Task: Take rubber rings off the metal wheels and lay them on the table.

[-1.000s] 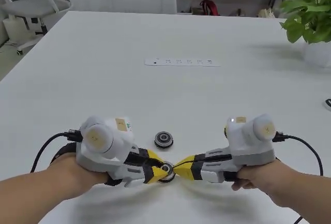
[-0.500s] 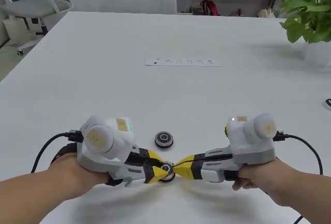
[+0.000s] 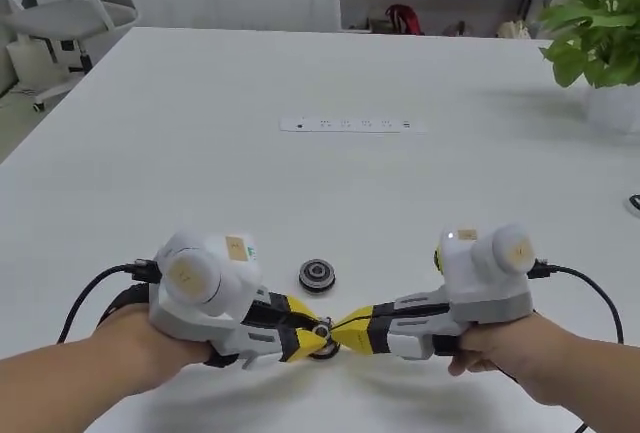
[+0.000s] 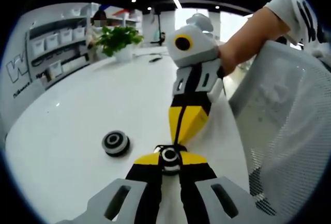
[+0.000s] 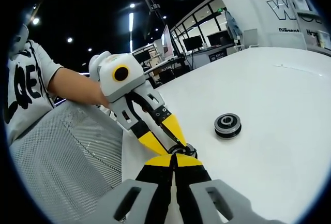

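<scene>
— When we look down at our hands, how far have we got?

— Not far. We see no ring lying on the table (image 3: 330, 183) yet.

— Where is the wheel we are working on?

— Near us, in the middle, down low by the table top. We cannot tell if it rests there or hangs just above it. Our left gripper (image 4: 169, 159) is clenched on that wheel (image 3: 322, 333), with one jaw on each side.

— And our right gripper?

— The right gripper (image 5: 175, 158) comes in from the right, and its tips meet the edge of the wheel. Its jaws are squeezed almost together. We think it is trying to pinch the rubber, but we cannot tell if it has caught any.

— Is there another wheel?

— Yes. A second wheel (image 3: 317, 274) lies flat on the table, a little farther from us than the one we hold. Nothing touches it. Its black rubber ring (image 5: 227, 131) is still around it.

— So what is left?

— Nearly all of it, we think. We must pull the ring off the wheel we hold and lay it down. Then we must do the same with the second wheel.

— Anything else on the table?

— A long white power strip (image 3: 352, 124) lies far away in the middle.
</scene>
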Action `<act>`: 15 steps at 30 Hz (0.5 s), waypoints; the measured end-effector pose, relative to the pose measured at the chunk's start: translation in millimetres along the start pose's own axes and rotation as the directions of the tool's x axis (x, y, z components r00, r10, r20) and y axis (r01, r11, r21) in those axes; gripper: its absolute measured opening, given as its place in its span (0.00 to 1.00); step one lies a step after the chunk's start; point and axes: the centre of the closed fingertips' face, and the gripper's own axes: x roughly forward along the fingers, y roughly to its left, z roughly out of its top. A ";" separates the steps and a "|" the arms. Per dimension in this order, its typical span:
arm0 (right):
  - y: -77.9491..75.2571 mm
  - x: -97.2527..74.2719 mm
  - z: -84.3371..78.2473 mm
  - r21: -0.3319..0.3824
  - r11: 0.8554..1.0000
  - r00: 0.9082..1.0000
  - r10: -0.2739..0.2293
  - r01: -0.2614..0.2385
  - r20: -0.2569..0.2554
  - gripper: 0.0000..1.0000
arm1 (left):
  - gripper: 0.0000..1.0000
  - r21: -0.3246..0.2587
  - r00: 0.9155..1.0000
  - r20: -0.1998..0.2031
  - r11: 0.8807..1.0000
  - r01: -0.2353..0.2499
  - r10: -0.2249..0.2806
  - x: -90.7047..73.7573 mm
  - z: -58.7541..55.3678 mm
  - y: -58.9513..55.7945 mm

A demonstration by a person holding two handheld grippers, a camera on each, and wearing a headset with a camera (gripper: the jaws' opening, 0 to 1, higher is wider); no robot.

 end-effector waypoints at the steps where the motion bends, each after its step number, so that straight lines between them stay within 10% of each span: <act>1: 0.2 0.1 0.2 -0.001 1.000 1.000 0.001 -0.001 0.001 0.00 | 0.12 -0.002 1.000 0.000 1.000 -0.001 0.001 0.0 0.0 0.0; 15: 5.5 1.6 6.4 0.007 1.000 0.999 0.020 -0.021 0.026 0.00 | 0.12 0.000 1.000 0.002 1.000 0.001 -0.001 0.6 0.6 -1.1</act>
